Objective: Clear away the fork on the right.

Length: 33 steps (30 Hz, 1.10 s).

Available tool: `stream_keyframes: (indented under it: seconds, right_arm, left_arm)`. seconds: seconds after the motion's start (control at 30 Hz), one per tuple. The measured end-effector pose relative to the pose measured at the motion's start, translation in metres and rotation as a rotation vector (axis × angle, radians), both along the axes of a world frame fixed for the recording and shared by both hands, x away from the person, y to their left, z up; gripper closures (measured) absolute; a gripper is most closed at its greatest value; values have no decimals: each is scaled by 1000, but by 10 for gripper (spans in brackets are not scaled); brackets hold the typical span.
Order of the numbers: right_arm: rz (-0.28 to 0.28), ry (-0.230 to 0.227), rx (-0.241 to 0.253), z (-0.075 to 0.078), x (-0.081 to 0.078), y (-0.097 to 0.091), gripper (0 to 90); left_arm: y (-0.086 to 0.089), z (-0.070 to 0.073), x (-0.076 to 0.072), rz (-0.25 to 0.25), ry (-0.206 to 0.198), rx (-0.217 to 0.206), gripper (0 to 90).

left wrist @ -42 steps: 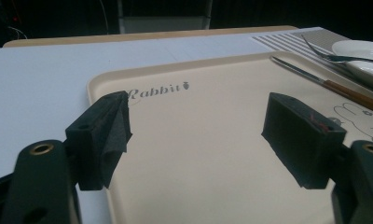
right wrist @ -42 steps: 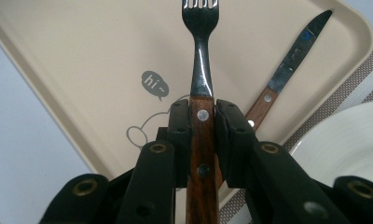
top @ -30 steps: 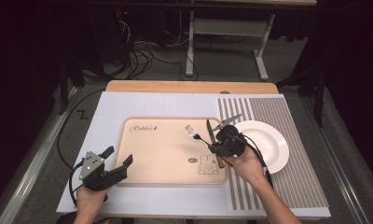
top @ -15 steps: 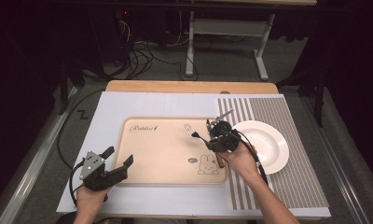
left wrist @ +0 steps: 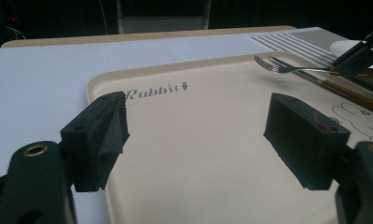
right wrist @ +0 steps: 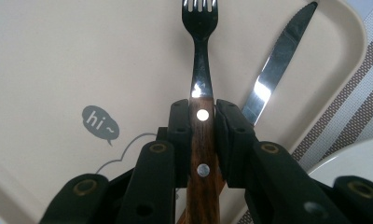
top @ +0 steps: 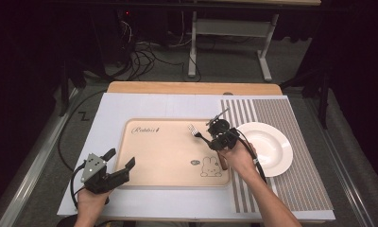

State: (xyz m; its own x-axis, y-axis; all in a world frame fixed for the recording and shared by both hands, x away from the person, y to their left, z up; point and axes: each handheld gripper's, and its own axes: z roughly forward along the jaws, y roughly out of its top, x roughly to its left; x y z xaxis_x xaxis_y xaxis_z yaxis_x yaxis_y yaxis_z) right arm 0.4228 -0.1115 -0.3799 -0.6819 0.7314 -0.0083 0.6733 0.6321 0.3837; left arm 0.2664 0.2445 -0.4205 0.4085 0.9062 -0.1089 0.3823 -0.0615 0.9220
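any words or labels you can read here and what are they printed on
"Rabbit" in script, last letters unclear, with a small carrot mark: upper left of the beige tray.
"hi~": grey speech bubble printed on the tray, beside the rabbit drawing.
Fork, knife, plate and striped mat: no lettering visible.

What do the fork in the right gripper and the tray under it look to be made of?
Fork: shiny metal head, bright glints; dark brown wood-grain handle with two metal rivets, so probably wood. Tray: smooth matte beige with printed graphics, likely plastic or melamine, though the look leaves it open.
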Motion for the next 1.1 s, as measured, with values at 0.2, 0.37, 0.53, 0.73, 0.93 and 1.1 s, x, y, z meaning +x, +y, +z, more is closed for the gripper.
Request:
stream_keyframes:
  seconds: [0.2,0.37,0.53,0.73,0.93,1.1]
  right_arm:
    - [-40,18,-13,-5,6,-1,790]
    - [-40,20,-17,-7,10,-2,790]
    - [-37,13,-15,-8,9,0,789]
    - [-18,32,1,-10,4,5,787]
    - [-11,35,13,-11,0,11,787]
    - [-2,42,16,-14,-2,16,787]
  left_arm:
    - [0,0,1,-1,2,-2,217]
    - [0,0,1,-2,2,0,217]
    - [0,0,1,-4,3,4,216]
    - [-1,0,0,-5,3,9,215]
    - [-1,0,0,-9,7,11,214]
    - [-1,0,0,-9,8,11,214]
